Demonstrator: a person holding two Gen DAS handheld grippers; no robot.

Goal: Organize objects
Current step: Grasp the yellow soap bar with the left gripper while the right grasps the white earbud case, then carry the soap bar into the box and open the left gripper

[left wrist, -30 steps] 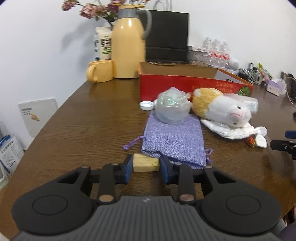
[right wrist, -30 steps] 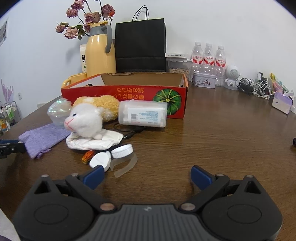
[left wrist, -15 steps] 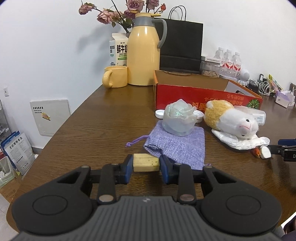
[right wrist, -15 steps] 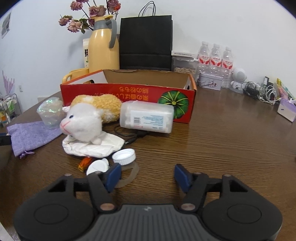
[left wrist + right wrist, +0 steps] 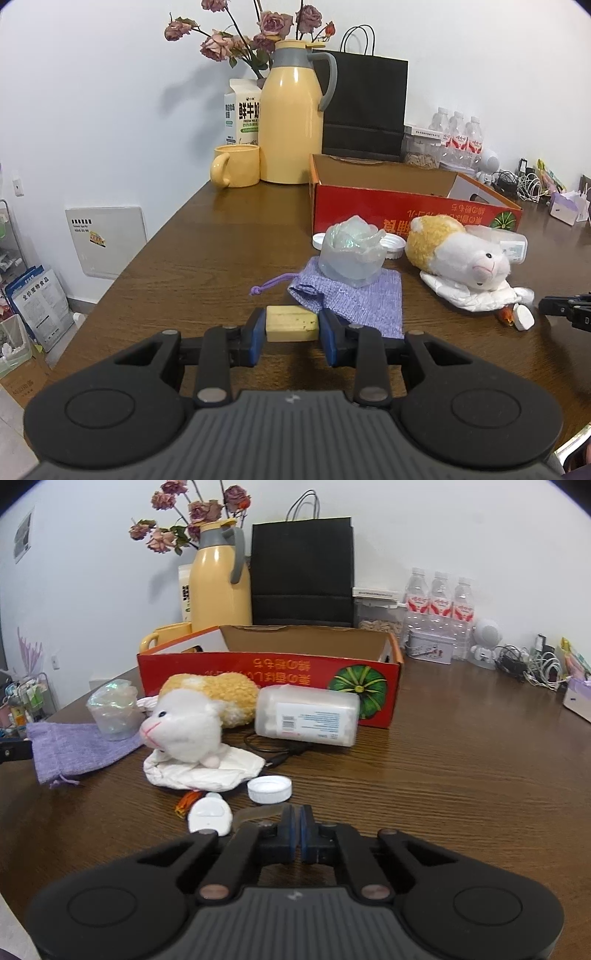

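- Right tongs (image 5: 297, 825): jaws have just been closing from wide apart and now meet, blue pads together. A pale strip (image 5: 258, 812) lies right at their tips; whether it is pinched cannot be told.
- Left tongs (image 5: 291, 326): clenched on a yellow block (image 5: 291, 324), lifted clear of the table (image 5: 207, 266), as a second ago.
- Reading: the block looks ready to go into the red box (image 5: 269, 679); the right side seems to be picking up small litter next.
- Count on the table: one red box, open and apparently empty; one plush hamster (image 5: 192, 720) on one white pouch (image 5: 207, 771); one purple drawstring bag (image 5: 354, 299) under one iridescent cup (image 5: 351, 254); one clear tub (image 5: 306, 720) on its side; three white caps across both views (image 5: 269, 789); one white tag (image 5: 209, 814).
- Behind: one flask (image 5: 291, 118), one mug (image 5: 236, 166), three water bottles (image 5: 439, 598).
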